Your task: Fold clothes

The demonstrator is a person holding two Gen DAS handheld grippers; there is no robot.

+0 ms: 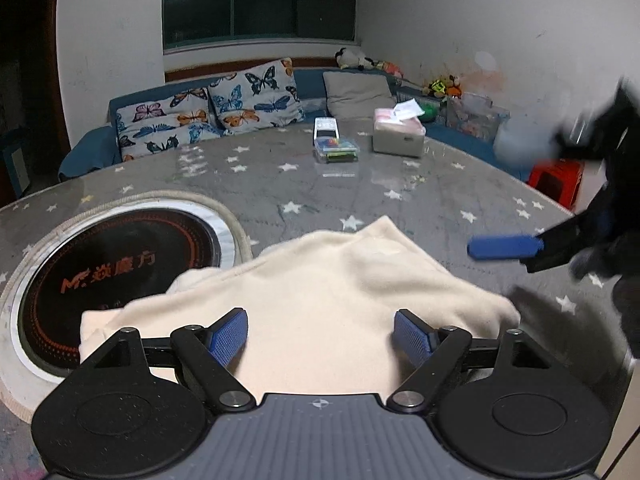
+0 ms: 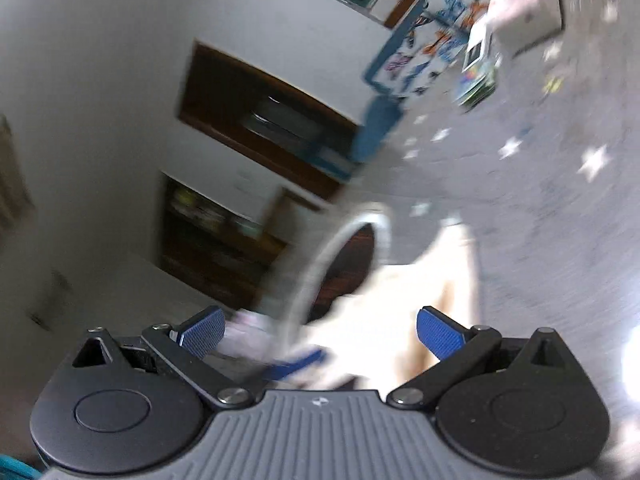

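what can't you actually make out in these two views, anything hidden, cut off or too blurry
- Near edge of the cream garment: left wrist view, hidden behind the left gripper, whose jaws are open.
- Right gripper: left wrist view, only one blue finger is sharp; the body is motion-blurred and cut by the right edge.
- Tissue box and small case: right wrist view, smeared by blur.
- Induction cooker: right wrist view, blurred, partly covered by the garment.

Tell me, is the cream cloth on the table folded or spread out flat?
Folded, at least in part. The cream cloth lies in a compact heap with layered edges at its left side, not spread flat. How many folds cannot be told.
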